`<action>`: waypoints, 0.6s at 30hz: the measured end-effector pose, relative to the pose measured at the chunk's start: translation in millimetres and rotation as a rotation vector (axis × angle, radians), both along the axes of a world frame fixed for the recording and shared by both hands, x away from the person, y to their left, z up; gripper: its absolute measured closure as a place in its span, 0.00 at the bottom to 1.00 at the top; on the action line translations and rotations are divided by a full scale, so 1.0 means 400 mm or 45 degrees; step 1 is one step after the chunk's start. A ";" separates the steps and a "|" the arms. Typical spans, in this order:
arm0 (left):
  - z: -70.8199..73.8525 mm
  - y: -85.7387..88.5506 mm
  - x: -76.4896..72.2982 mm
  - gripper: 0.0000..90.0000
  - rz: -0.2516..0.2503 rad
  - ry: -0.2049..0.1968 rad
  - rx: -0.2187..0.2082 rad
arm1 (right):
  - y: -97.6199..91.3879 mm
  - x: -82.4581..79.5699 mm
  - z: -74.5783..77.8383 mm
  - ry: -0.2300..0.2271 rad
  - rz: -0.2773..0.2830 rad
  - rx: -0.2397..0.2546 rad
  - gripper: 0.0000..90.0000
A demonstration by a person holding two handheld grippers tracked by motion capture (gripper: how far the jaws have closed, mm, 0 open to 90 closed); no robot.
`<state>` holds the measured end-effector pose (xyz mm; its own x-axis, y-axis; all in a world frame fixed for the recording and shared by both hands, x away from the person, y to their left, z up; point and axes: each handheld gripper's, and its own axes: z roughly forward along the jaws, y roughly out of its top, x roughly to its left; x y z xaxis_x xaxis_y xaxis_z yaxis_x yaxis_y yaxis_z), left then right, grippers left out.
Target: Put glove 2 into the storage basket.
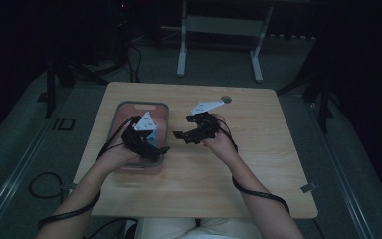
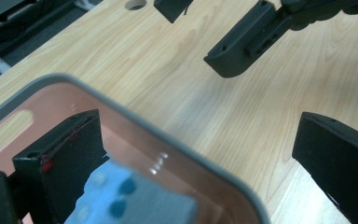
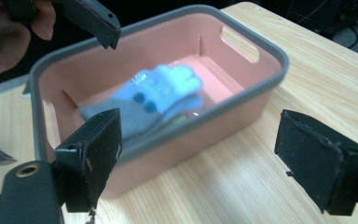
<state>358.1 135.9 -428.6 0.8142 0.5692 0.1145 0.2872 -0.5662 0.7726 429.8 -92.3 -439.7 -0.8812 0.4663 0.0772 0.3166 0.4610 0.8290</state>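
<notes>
A pink bin with a grey rim [image 1: 142,103] stands on the left part of the wooden table [image 1: 258,159]. In it lies a light blue glove-like cloth [image 3: 158,93] with dark dots and a grey end. My left gripper [image 1: 155,145] hangs over the bin's near right corner, jaws open and empty. From that gripper's camera, the rim [image 2: 177,140] and the cloth [image 2: 121,200] lie below my left gripper [image 2: 198,135]. My right gripper [image 1: 183,127] hovers just right of the bin and points at it. The jaws of my right gripper [image 3: 200,140] stand open with nothing between them.
A round hole [image 1: 226,99] is cut in the table near its far edge. Bare wood stretches right of the bin and toward the front edge. Behind the table stands a metal frame on legs [image 1: 219,25], and cables [image 1: 42,186] lie on the floor at the left.
</notes>
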 end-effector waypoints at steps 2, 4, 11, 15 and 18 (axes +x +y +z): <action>-0.001 -0.013 -0.005 0.02 -0.015 -0.025 0.008 | -0.007 -0.002 -0.001 -0.003 -0.001 -0.002 0.16; -0.004 -0.027 -0.008 0.02 -0.024 -0.036 0.024 | -0.024 -0.005 -0.004 -0.007 -0.003 -0.011 0.16; -0.011 -0.086 -0.029 0.02 -0.102 -0.030 0.020 | -0.078 -0.023 -0.020 -0.013 -0.020 -0.011 0.16; -0.016 -0.120 -0.046 0.02 -0.159 -0.025 -0.010 | -0.106 -0.034 -0.037 -0.007 -0.032 -0.001 0.16; -0.021 -0.143 -0.060 0.02 -0.194 -0.023 -0.017 | -0.124 -0.045 -0.052 -0.001 -0.033 -0.002 0.16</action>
<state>334.0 78.5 -436.9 0.8892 0.4407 0.1233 0.1846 -0.5920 0.7845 411.6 -142.0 -460.4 -0.8688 0.4893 0.0754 0.3277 0.4541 0.8285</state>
